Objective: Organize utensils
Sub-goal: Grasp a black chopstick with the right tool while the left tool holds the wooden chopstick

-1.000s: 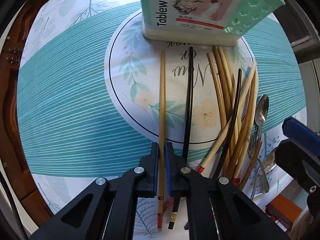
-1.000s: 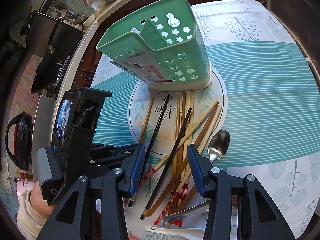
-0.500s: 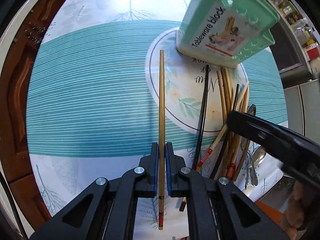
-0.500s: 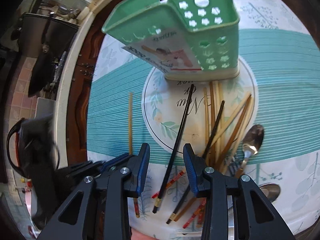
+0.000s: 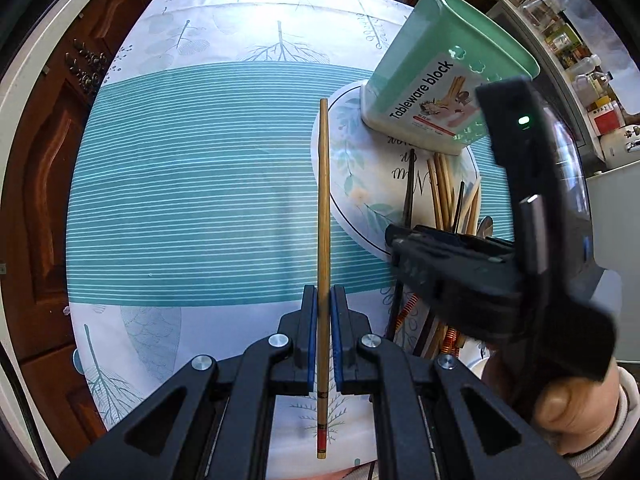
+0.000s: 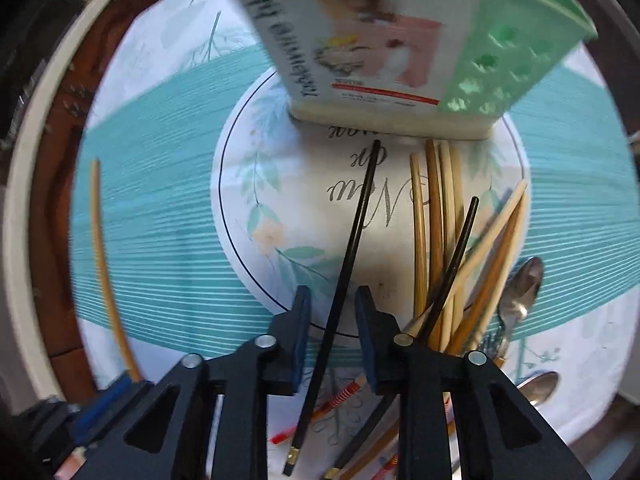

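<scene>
Clamping a long tan bamboo chopstick (image 5: 323, 216) between its blue-padded jaws, the left gripper (image 5: 323, 300) holds the stick lengthwise along its fingers. The stick's red-banded end pokes out behind the pads and its thin tip reaches toward the rim of the round white floral patch printed on the teal striped tablecloth (image 5: 192, 208). In the right wrist view the same chopstick shows at the far left as a curved tan line.

The right gripper (image 6: 331, 306) points down over the table with its jaws closing around a thin black chopstick (image 6: 348, 248). That stick lies between the two blue pads, which do not yet press on it. Its gold-capped end lies near the bottom of the view and its tip reaches almost to the base of the mint-green perforated plastic utensil holder (image 6: 400, 40) labelled "Tableware block".

Just right of the black chopstick lies a loose heap of tan bamboo chopsticks (image 6: 440, 216), crossed by a second black chopstick (image 6: 456, 256). A shiny metal spoon (image 6: 520, 292) lies at the heap's right edge. A person's hand (image 5: 576, 404) grips the right tool's handle.
</scene>
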`<action>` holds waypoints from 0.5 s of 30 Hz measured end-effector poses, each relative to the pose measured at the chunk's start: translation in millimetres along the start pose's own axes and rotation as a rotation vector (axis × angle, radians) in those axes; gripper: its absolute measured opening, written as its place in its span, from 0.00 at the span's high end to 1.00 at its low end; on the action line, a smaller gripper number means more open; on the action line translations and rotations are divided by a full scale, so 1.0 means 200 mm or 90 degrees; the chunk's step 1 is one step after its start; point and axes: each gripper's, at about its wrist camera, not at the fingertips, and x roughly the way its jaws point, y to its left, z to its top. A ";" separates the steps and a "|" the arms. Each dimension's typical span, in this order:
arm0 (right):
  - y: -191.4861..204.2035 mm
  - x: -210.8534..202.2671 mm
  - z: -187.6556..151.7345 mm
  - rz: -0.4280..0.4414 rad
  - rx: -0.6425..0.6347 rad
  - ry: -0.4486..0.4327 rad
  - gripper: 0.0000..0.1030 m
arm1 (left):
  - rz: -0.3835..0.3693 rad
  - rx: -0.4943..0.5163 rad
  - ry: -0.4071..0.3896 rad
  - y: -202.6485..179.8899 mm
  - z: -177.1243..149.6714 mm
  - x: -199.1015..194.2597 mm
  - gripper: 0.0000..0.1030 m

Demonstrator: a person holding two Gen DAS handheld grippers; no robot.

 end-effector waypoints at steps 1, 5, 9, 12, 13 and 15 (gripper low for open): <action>0.03 0.01 0.00 -0.020 -0.009 -0.001 0.77 | 0.000 0.001 -0.002 0.00 0.01 -0.01 0.96; 0.08 0.02 0.01 -0.048 0.001 -0.006 0.92 | 0.008 0.003 -0.005 0.01 0.02 -0.02 0.96; 0.03 0.04 0.03 0.014 0.045 0.008 0.95 | 0.017 0.007 -0.001 0.02 0.02 -0.02 0.96; -0.05 0.04 0.03 0.096 0.083 0.030 0.95 | 0.022 0.012 -0.004 0.02 0.01 -0.05 0.96; -0.07 0.02 0.03 0.116 0.087 0.029 0.95 | 0.024 0.015 -0.008 0.01 0.02 -0.07 0.96; -0.10 -0.02 0.01 0.149 0.087 0.023 0.95 | 0.025 0.018 -0.017 0.00 0.02 -0.10 0.96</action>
